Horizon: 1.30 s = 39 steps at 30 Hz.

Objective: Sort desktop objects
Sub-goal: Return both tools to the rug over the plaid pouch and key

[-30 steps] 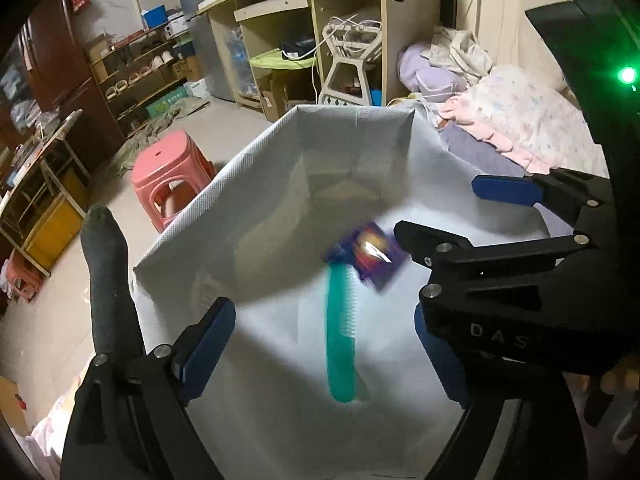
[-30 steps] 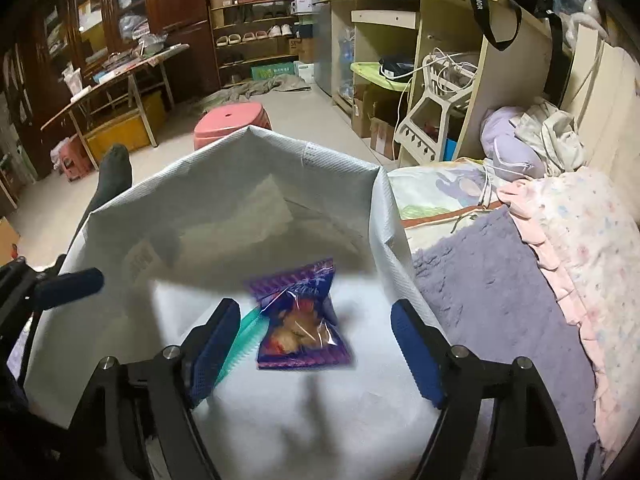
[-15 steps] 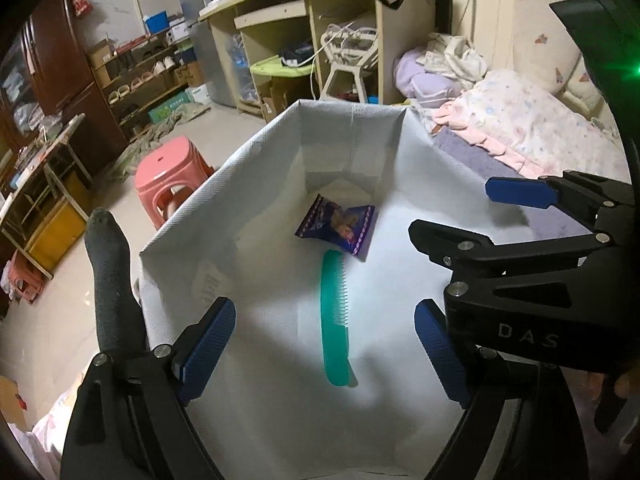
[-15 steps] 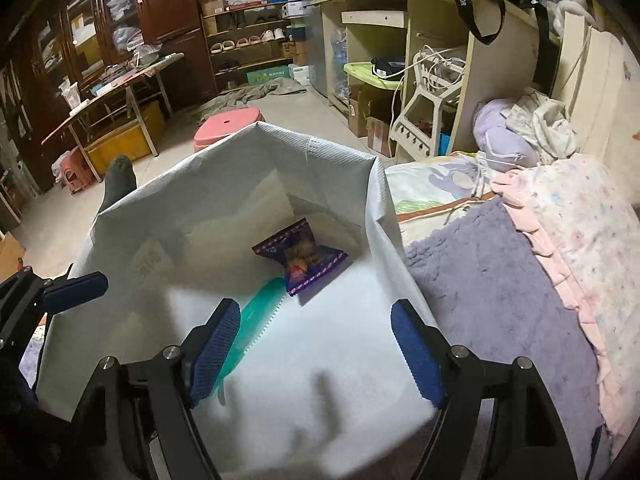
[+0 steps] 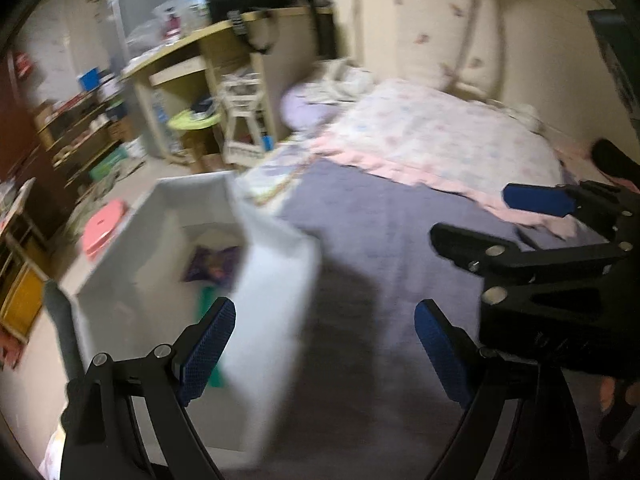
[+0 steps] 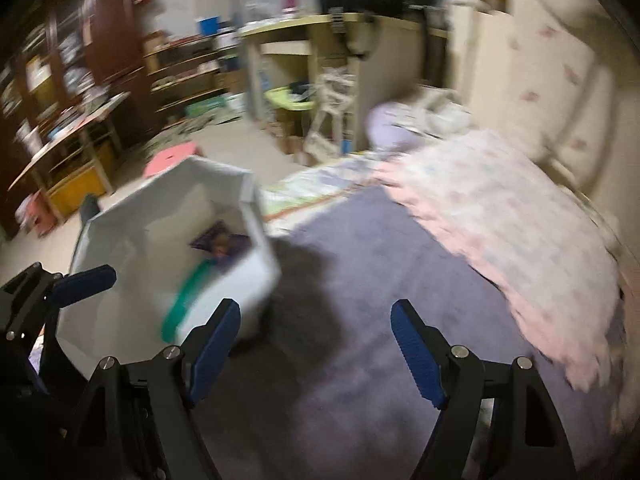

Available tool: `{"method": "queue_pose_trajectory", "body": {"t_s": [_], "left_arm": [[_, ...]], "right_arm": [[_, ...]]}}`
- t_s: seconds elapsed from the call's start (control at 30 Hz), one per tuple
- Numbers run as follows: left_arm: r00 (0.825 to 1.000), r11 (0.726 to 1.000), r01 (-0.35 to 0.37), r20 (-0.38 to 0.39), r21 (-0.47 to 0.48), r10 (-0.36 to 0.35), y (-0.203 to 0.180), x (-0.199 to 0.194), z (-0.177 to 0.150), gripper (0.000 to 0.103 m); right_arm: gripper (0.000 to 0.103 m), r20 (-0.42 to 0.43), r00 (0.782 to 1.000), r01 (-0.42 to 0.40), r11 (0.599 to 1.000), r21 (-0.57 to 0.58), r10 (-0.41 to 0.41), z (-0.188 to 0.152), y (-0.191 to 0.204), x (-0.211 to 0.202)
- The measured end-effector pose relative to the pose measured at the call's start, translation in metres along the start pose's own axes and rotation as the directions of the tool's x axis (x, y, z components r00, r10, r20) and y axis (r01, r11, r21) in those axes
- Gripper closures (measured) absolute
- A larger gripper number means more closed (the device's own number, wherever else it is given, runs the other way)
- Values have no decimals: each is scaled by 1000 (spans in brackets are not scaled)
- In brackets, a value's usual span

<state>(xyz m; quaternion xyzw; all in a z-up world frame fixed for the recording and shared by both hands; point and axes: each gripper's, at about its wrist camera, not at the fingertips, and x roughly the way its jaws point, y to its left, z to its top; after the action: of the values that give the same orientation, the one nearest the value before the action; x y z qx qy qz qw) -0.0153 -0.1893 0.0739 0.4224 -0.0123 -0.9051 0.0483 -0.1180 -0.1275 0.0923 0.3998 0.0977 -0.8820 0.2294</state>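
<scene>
A white fabric storage bin [image 5: 276, 280] [image 6: 252, 208] stands at the left on the purple blanket. Inside it lie a purple snack packet [image 5: 214, 264] [image 6: 220, 245] and a green comb [image 5: 206, 300] [image 6: 188, 296]. My left gripper [image 5: 324, 350] is open and empty, over the bin's right wall and the blanket. My right gripper [image 6: 316, 352] is open and empty over the blanket, right of the bin. The right gripper also shows at the right of the left wrist view [image 5: 532, 200]. Both views are blurred.
The purple blanket [image 6: 380, 320] covers the bed, with a pink floral quilt [image 6: 500, 216] at the right. A pink stool [image 5: 104, 228], a desk [image 6: 320, 40] and shelves stand beyond the bin. A dark sock [image 5: 60, 320] hangs at the bin's left.
Both grippers have swung right and pulled back from above the bin to over the blanket. The packet and comb stay in the bin.
</scene>
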Motion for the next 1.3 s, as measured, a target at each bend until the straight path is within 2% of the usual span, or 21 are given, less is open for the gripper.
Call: {"method": "queue_pose_trajectory", "body": {"t_s": [0.13, 0.27, 0.43, 0.53, 0.67, 0.93, 1.07, 1.17, 1.3], "left_arm": [[996, 994, 87, -19, 73, -86, -62, 12, -2, 12], [990, 977, 138, -36, 159, -134, -125, 25, -8, 12], [977, 955, 213, -66, 205, -203, -177, 37, -15, 12], [971, 936, 235, -97, 261, -216, -212, 46, -24, 12], [972, 920, 232, -109, 315, -208, -242, 53, -33, 12], [960, 908, 271, -162, 319, -230, -273, 79, -45, 12], [964, 915, 241, -186, 323, -188, -271, 97, -53, 12], [962, 918, 235, -213, 321, -172, -266, 110, -57, 14], [956, 915, 258, -218, 309, -196, -258, 120, -61, 15]], "right_arm": [[27, -15, 993, 122, 987, 101, -121, -37, -55, -32], [27, -55, 983, 181, 956, 231, -173, -80, -111, -58], [27, -113, 968, 250, 918, 308, -225, -132, -163, -81], [27, -143, 952, 303, 895, 328, -271, -158, -183, -90], [27, -175, 944, 326, 876, 356, -280, -188, -205, -99], [27, -193, 953, 292, 873, 391, -232, -218, -226, -101], [27, -196, 960, 266, 867, 422, -199, -228, -236, -94], [27, -190, 971, 219, 849, 481, -143, -242, -247, -83], [27, -236, 964, 231, 826, 513, -123, -257, -257, -65]]}}
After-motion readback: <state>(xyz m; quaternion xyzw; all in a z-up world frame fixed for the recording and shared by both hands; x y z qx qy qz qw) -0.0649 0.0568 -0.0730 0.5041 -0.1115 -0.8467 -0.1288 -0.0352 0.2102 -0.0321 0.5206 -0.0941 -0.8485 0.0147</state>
